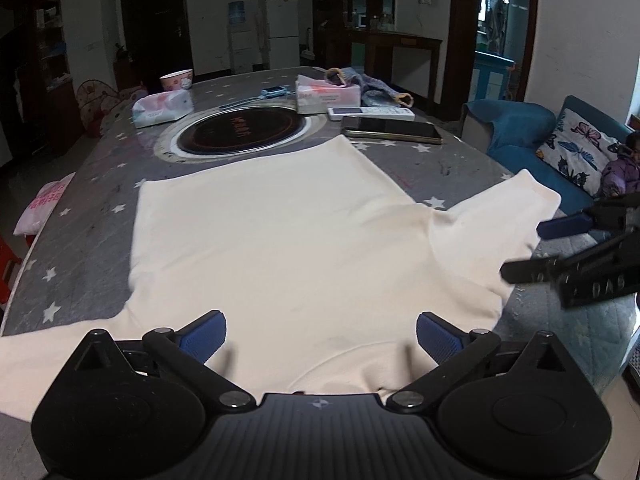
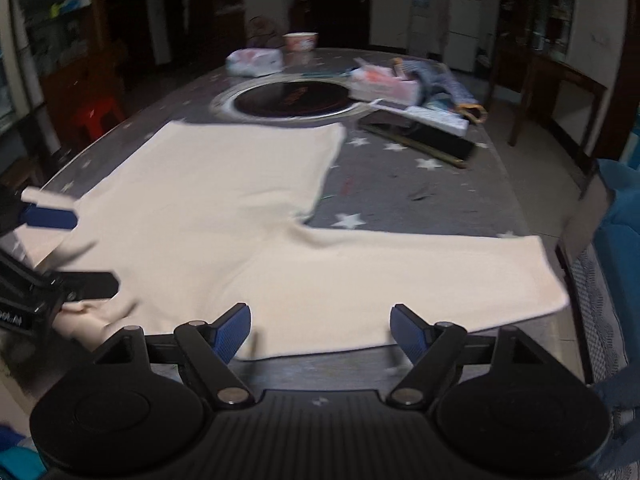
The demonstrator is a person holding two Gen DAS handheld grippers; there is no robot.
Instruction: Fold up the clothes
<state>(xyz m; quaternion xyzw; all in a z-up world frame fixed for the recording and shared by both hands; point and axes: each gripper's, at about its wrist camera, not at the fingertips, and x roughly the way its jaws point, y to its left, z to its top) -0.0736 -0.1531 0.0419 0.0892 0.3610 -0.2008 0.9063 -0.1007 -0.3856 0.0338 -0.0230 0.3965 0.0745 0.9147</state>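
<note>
A cream long-sleeved top point(image 1: 288, 232) is spread flat on the star-patterned worktop point(image 1: 448, 168), collar at the near edge and hem towards the induction hob point(image 1: 240, 130), both sleeves stretched outwards; no fold is seen in it. The left claw point(image 1: 320, 340) is held wide open above the collar, gripping nothing. The right claw point(image 2: 320, 334) is likewise spread wide and empty, at the near edge by the right sleeve point(image 2: 420, 276). Such a layout would suit sleeves being turned inward. Beyond the hem, a dark phone point(image 1: 394, 130), a remote control point(image 1: 370, 113), a tissue box point(image 1: 328, 96) and a tissue pack point(image 1: 162, 109) limit the room there.
</note>
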